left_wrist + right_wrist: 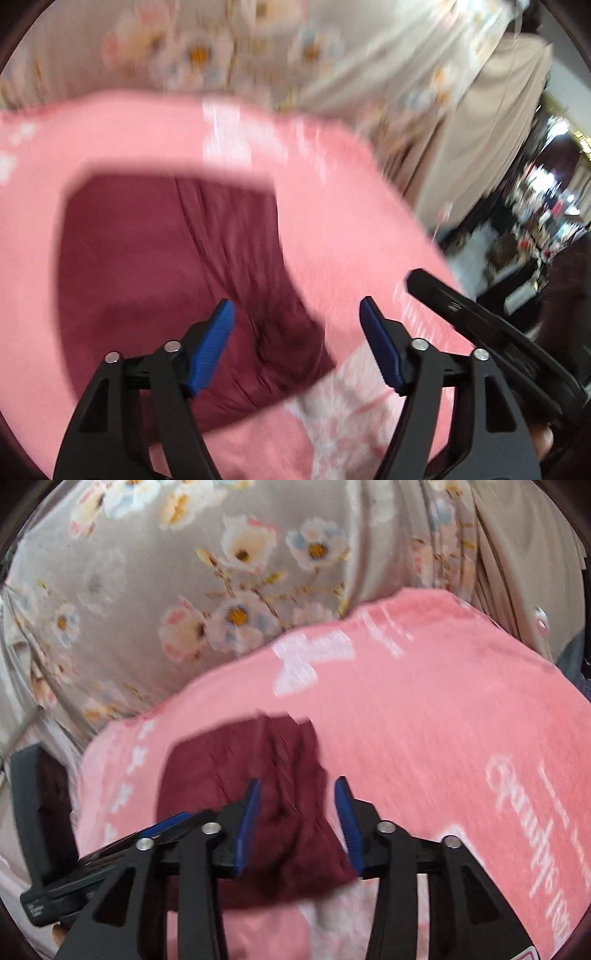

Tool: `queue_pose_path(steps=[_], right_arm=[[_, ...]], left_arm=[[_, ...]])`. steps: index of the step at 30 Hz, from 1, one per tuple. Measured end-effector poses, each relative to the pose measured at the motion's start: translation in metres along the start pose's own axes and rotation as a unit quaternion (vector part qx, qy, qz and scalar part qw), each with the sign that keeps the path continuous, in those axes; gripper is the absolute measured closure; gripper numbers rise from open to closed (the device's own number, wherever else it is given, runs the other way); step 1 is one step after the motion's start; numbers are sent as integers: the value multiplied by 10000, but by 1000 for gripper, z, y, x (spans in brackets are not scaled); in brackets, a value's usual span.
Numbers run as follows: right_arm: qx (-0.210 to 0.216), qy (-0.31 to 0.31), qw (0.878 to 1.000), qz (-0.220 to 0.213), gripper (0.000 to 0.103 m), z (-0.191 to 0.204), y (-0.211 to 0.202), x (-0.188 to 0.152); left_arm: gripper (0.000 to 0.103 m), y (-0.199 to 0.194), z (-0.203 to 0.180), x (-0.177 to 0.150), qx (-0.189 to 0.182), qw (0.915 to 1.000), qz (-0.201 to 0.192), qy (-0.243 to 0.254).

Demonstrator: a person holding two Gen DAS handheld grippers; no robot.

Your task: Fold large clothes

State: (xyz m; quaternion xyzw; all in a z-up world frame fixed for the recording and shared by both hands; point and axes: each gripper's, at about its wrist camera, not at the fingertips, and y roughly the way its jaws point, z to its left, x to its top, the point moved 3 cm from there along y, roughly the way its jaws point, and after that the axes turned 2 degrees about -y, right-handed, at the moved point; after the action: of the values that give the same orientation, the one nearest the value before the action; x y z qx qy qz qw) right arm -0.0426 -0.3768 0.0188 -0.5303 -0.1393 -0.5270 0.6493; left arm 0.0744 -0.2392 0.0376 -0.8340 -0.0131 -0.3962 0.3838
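Where the two wrist views begin, nearest the lens, the left gripper (297, 321) stands with its jaws wide apart and the right gripper (295, 801) with its jaws at a moderate gap; neither holds anything. Just beyond the fingertips lies the maroon garment (240, 775), folded into a compact block on a pink towel (424, 720) printed with white butterflies and lettering. The cloth looks thin, light and limp, with soft creases, so it will likely sag and slide if lifted at one point; a pinch at two corners or along a folded edge seems the surest hold. The other gripper (480, 314) shows at the right of the left view, close enough to crowd a reach. Farther off, a grey flowered sheet (166, 590) spreads behind the towel. Cluttered shelves (535, 206) appear blurred beyond.
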Motion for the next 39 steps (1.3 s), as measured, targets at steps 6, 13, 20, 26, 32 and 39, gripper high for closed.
queue_pose_path(steps=[6, 13, 20, 26, 32, 39], right_arm=[[339, -9, 9993, 171, 41, 40, 54, 59], [-229, 740, 9862, 1462, 40, 26, 162, 43], [-381, 591, 9856, 1537, 99, 32, 190, 35], [-938, 398, 9886, 1112, 100, 4, 187, 42], [-882, 324, 9872, 1290, 100, -21, 211, 21], [-811, 216, 9878, 1309, 100, -30, 232, 6]], left_arm=[[31, -46, 60, 66, 1370, 9859, -928, -265], [31, -19, 147, 84, 2006, 9732, -571, -966], [31, 33, 173, 83, 1919, 9756, -43, -1069], [31, 77, 177, 92, 1787, 9762, 189, -1213], [32, 133, 171, 82, 1952, 9739, 499, -1048], [24, 157, 171, 75, 2222, 9711, 462, -734]])
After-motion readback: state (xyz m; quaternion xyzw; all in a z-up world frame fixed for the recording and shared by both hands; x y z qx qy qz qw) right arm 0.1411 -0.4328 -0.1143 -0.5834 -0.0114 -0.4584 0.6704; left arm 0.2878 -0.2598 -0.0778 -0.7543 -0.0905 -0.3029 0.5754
